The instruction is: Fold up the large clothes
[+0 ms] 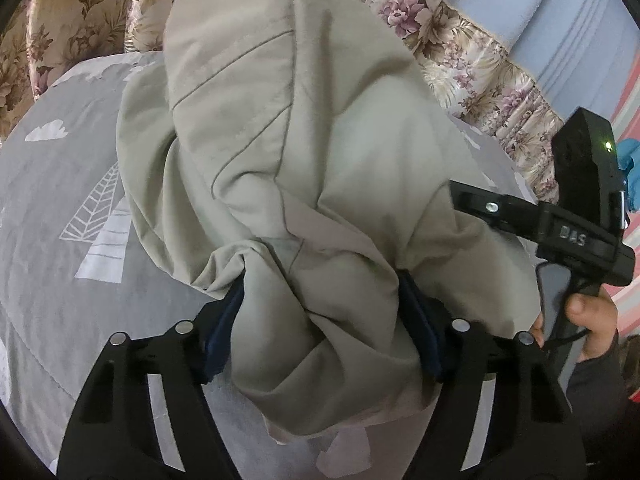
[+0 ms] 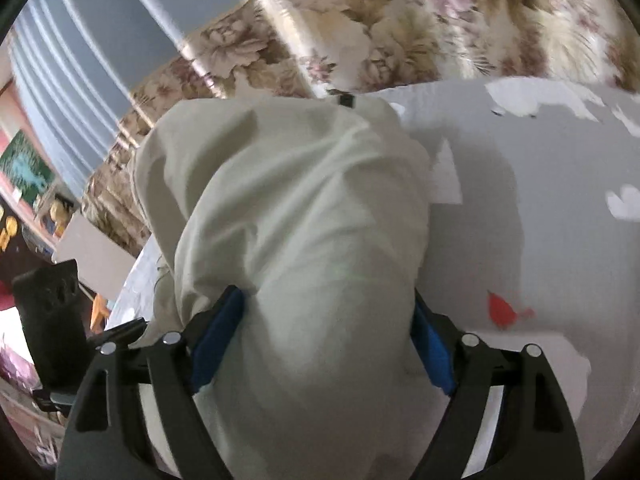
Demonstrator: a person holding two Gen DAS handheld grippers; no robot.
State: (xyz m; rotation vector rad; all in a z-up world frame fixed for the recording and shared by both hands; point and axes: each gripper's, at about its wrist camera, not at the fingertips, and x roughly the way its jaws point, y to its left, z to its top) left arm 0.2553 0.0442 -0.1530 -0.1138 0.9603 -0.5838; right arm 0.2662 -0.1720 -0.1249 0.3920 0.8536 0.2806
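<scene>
Floral curtains (image 1: pixel 472 52) back the grey bed (image 1: pixel 52 208). Beige garment (image 1: pixel 288 152) hangs bunched, seemingly lengthwise away from both cameras, clamped between left gripper (image 1: pixel 320 332) and right gripper (image 2: pixel 324 344) fingers.

The garment (image 1: pixel 304 128) bunched in the left gripper (image 1: pixel 320 328) is a plain pale khaki-beige with darker stitch lines. Gripper pads (image 1: pixel 222 332) are navy blue on a black frame. Under it the bedsheet (image 1: pixel 52 208) is grey with white clouds and striped tree shapes. Past the gripper, the curtain (image 1: pixel 472 52) has pink and tan flowers on cream.
</scene>
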